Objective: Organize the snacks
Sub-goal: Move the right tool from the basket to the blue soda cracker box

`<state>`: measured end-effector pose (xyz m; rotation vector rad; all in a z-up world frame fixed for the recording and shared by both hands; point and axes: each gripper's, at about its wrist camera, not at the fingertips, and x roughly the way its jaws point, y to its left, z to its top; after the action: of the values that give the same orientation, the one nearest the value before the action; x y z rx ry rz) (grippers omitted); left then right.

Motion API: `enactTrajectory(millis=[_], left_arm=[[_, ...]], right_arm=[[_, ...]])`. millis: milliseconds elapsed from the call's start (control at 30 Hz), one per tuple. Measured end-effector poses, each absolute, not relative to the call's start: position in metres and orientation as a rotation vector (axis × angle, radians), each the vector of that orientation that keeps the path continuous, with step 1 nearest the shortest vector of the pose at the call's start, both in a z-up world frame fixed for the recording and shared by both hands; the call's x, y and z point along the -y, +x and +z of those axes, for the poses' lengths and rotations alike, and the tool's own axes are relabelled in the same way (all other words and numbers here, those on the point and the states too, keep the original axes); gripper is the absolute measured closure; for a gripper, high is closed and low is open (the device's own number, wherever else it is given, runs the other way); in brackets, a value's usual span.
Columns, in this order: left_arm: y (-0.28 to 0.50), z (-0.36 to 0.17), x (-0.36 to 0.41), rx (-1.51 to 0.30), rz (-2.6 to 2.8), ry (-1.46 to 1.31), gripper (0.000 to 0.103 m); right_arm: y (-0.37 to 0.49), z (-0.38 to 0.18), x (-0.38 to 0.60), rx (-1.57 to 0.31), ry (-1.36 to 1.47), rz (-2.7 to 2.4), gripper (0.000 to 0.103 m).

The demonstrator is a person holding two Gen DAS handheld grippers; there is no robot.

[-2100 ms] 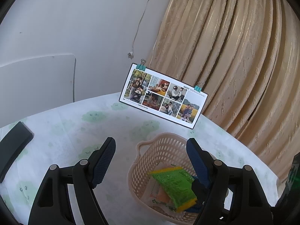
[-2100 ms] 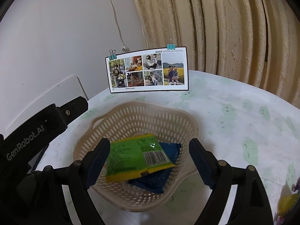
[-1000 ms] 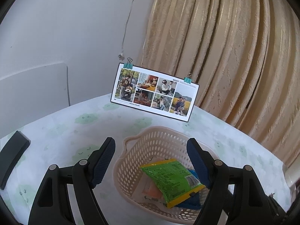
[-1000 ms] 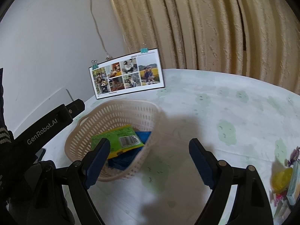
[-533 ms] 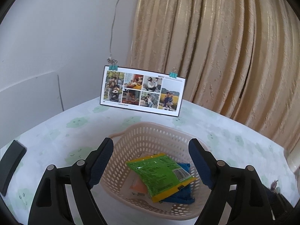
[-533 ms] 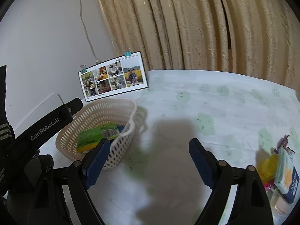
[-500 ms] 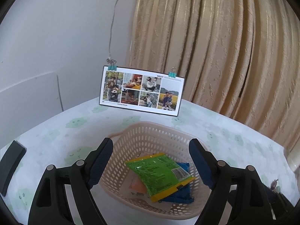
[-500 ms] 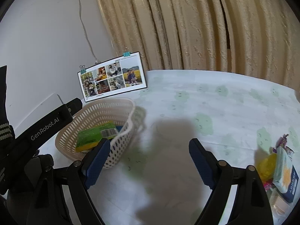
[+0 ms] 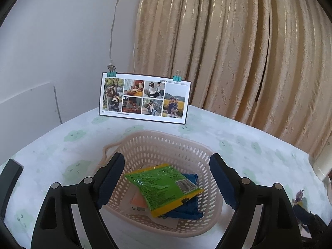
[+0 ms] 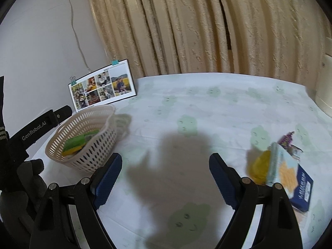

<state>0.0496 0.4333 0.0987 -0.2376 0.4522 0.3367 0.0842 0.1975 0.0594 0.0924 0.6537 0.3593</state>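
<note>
A beige plastic basket [image 9: 186,145] stands on the table below my left gripper [image 9: 167,178], which is open and empty. Inside it lie a green snack packet [image 9: 164,184], a blue packet [image 9: 186,211] and an orange one [image 9: 138,202]. In the right wrist view the basket [image 10: 91,124] is at the left and my right gripper [image 10: 166,176] is open over bare tablecloth. A pile of snacks lies at the right: a yellow packet [image 10: 258,168], a blue and white box [image 10: 290,178] and a purple wrapper [image 10: 287,140].
A photo card [image 9: 144,97] with clips stands at the back of the table against a beige curtain [image 9: 238,51]. A black object [image 9: 9,176] lies at the table's left edge. A cream object [image 10: 323,95] stands at the far right. The left gripper's body [image 10: 37,124] shows beside the basket.
My right gripper has swung right, away from the basket, bringing the snack pile closer. The left gripper has turned slightly so the basket sits centred between its fingers.
</note>
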Motion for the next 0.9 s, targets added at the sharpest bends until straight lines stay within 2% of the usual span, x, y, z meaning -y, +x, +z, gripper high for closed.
enactTrajectory(millis=[900], left_arm=[[0.052, 0.093, -0.408, -0.486, 0.248, -0.203, 0.019]], right_arm=[[0.071, 0.042, -0.072, -0.678, -0.086, 0.101, 0.019]])
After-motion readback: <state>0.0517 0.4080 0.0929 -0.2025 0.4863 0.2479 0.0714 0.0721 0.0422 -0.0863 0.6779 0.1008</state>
